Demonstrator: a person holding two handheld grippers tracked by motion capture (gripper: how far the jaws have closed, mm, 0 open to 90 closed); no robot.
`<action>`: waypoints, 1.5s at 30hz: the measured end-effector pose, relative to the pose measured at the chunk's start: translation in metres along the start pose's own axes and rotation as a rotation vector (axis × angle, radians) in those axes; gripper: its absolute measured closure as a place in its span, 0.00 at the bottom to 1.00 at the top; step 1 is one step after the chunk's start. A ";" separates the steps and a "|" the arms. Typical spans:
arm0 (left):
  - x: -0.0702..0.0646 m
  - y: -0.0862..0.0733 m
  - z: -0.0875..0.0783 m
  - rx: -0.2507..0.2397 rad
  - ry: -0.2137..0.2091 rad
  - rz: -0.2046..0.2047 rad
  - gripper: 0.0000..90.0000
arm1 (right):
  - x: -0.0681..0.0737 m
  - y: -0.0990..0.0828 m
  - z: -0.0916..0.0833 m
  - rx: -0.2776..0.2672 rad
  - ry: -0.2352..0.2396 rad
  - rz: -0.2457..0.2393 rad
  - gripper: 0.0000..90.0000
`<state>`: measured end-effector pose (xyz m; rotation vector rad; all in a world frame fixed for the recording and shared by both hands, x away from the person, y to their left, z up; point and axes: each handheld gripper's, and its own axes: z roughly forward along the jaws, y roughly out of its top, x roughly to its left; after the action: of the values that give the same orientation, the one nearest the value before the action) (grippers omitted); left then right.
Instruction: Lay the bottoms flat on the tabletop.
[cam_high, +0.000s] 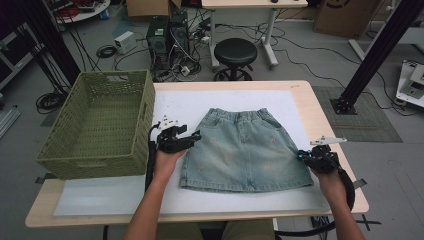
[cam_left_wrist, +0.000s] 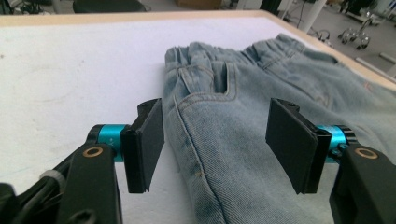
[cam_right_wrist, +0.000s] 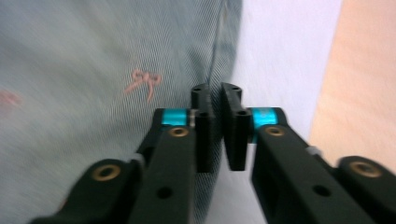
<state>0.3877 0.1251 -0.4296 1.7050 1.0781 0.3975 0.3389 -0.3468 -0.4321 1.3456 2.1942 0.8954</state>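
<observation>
A light blue denim skirt lies flat on the white mat, waistband toward the far side. My left gripper hovers low at the skirt's left side seam. In the left gripper view the left gripper stands open, its jaws wide apart on either side of the skirt edge, with neither pad touching the cloth. My right gripper is at the skirt's lower right corner. In the right gripper view the right gripper is nearly closed, pinching the side edge of the skirt.
A green woven basket stands on the table's left end, close beside my left hand. The wooden table edge runs just right of my right gripper. A black stool and computer towers sit on the floor beyond the table.
</observation>
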 end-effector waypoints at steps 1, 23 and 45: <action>0.000 -0.002 0.003 0.022 0.001 0.000 0.41 | 0.000 0.002 -0.001 -0.037 0.018 0.016 0.78; -0.009 -0.019 0.014 0.223 0.024 0.028 0.92 | -0.001 0.005 0.022 0.011 0.016 0.042 0.95; -0.010 -0.015 -0.020 0.112 -0.027 0.018 0.48 | 0.008 0.005 -0.011 -0.118 0.089 0.041 0.66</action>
<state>0.3613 0.1294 -0.4326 1.8154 1.0830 0.3297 0.3317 -0.3415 -0.4210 1.3223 2.1487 1.1017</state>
